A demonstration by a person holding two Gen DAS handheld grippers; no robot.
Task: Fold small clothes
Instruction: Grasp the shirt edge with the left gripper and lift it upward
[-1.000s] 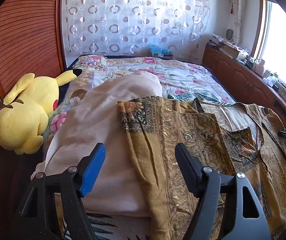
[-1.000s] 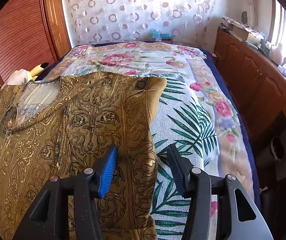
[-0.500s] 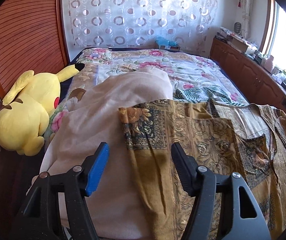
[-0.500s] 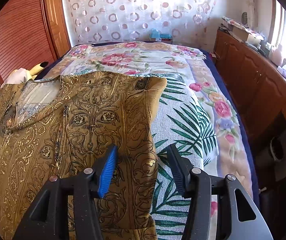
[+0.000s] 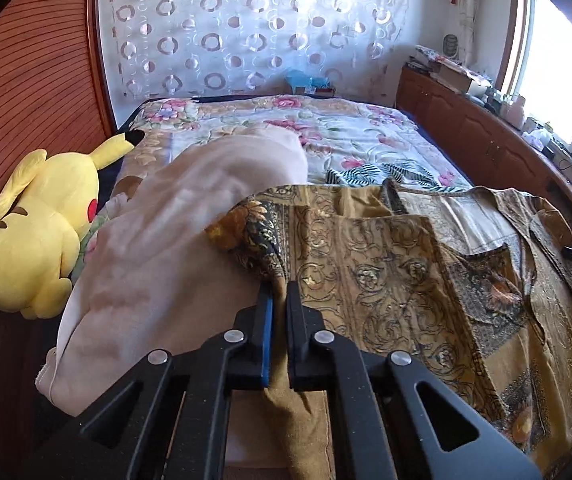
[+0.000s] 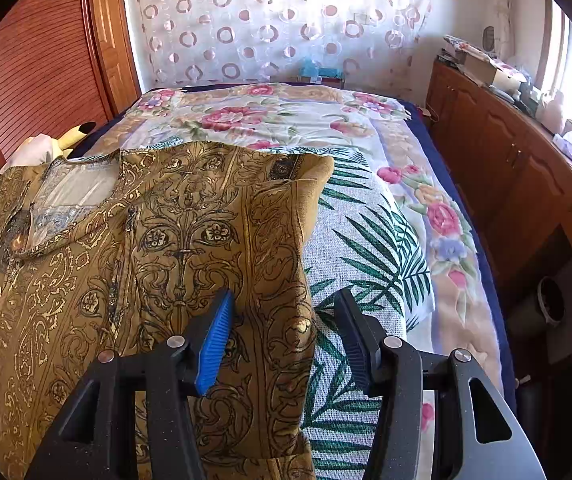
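A mustard-gold patterned tunic [image 5: 385,272] lies spread flat on the bed, neckline toward the far side. My left gripper [image 5: 280,288] is shut on the tunic's left edge, and the cloth bunches up in a small peak just beyond the fingertips. In the right wrist view the same tunic [image 6: 190,220] fills the left half. My right gripper [image 6: 284,300] stands open astride its right edge, blue pads well apart and not pressing the fabric. The right gripper's dark tip also shows at the far right of the left wrist view.
A beige blanket [image 5: 158,248] lies heaped left of the tunic, with a yellow plush toy [image 5: 34,236] beyond it by the wooden sliding door. A palm-leaf cloth [image 6: 365,248] and floral bedspread [image 6: 286,120] lie to the right. A cluttered wooden cabinet [image 6: 505,168] lines the right wall.
My left gripper's jaws went from wide apart to shut on the tunic's left edge, and the fabric there has puckered up. The right gripper has not moved.
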